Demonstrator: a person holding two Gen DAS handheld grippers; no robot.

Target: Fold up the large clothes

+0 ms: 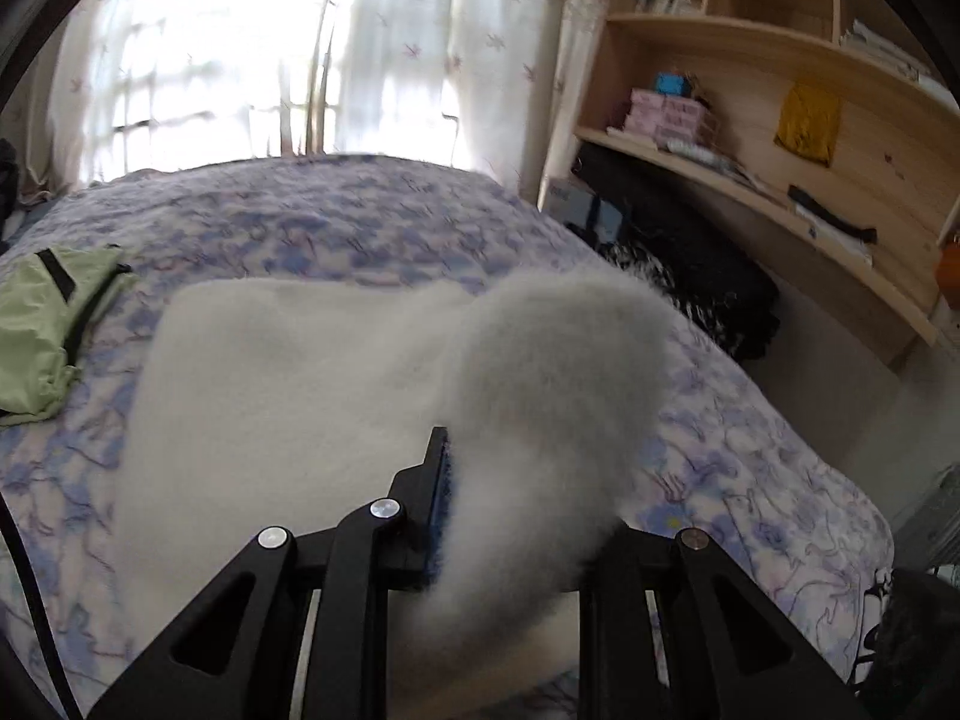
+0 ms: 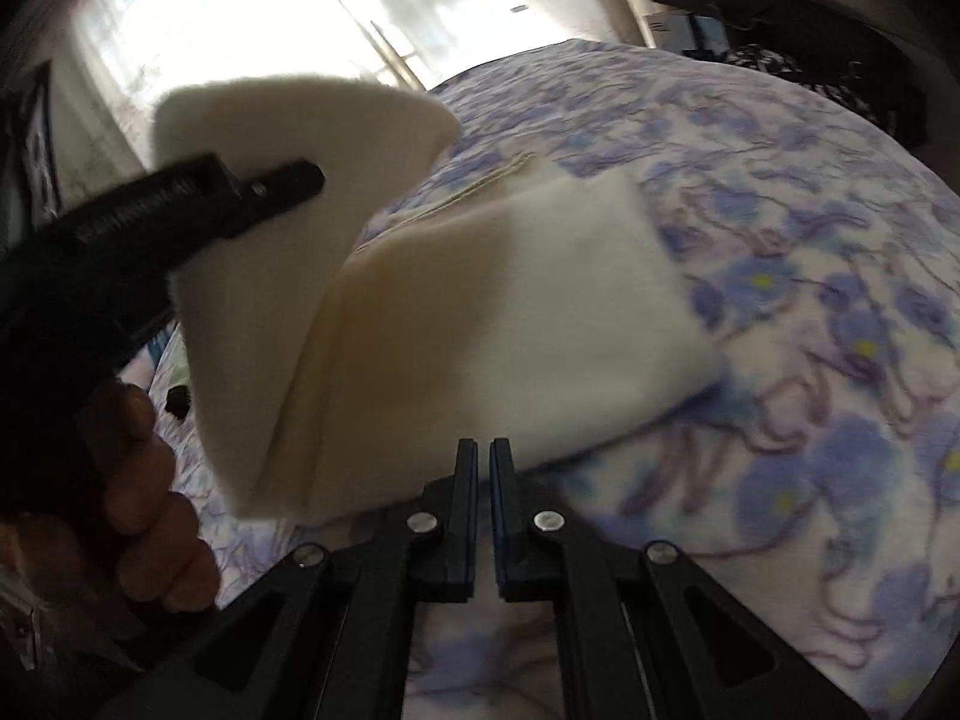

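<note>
My left tongs [image 2: 300, 180] pinch a lifted flap of the one white garment [image 2: 510, 324], the rest lying part-folded on the flowered bed [image 2: 810, 360]; my right tongs [image 2: 483, 450] are pressed together and hold nothing. It looks soft, light and floppy, so I'd grip edges or corners. I also count one green bag [image 1: 42, 330].

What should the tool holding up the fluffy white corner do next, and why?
Probably carry the lifted flap across and lay it on the folded fluffy white garment. The left tool pinches that flap in the air above the flowery blue bedspread, while the right tool is shut, empty.
</note>
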